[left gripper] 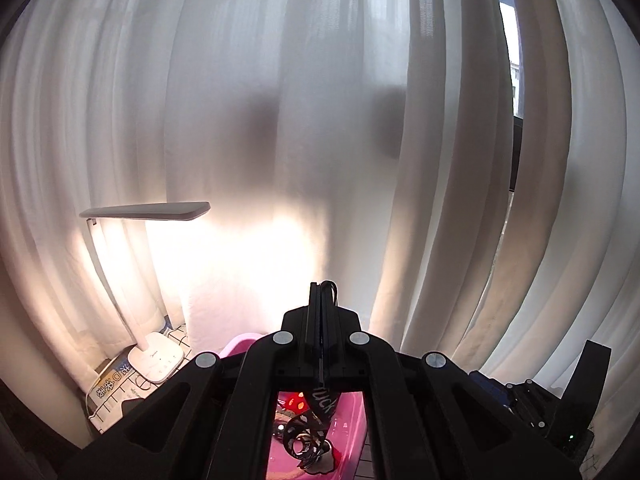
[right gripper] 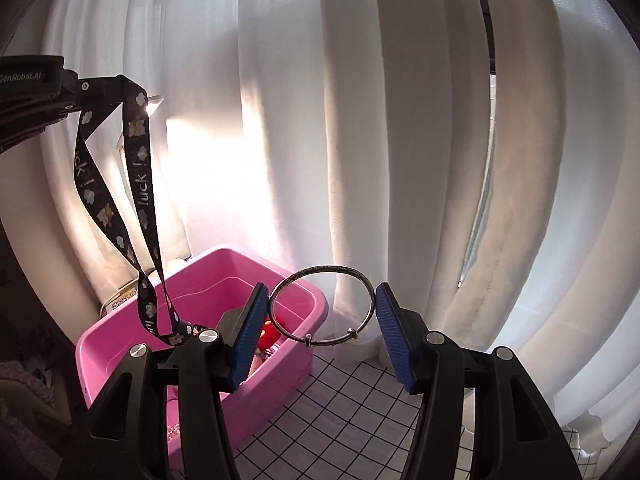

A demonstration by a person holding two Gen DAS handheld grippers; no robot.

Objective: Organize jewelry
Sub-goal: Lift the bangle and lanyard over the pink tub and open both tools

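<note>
Right wrist view: right hand-held gripper (right gripper: 322, 312) level, clasping bangle (right gripper: 322, 305); left hand-held gripper (right gripper: 120, 82) raised, pinching lanyard (right gripper: 142, 184).

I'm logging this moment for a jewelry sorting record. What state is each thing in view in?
left gripper: shut on the lanyard.
lanyard: held up, hanging down into the pink bin.
right gripper: shut on the bangle.
bangle: gripped across its width, held above the bin's corner.
pink bin: open, with items inside.
desk lamp: switched on.
curtain: drawn.
</note>
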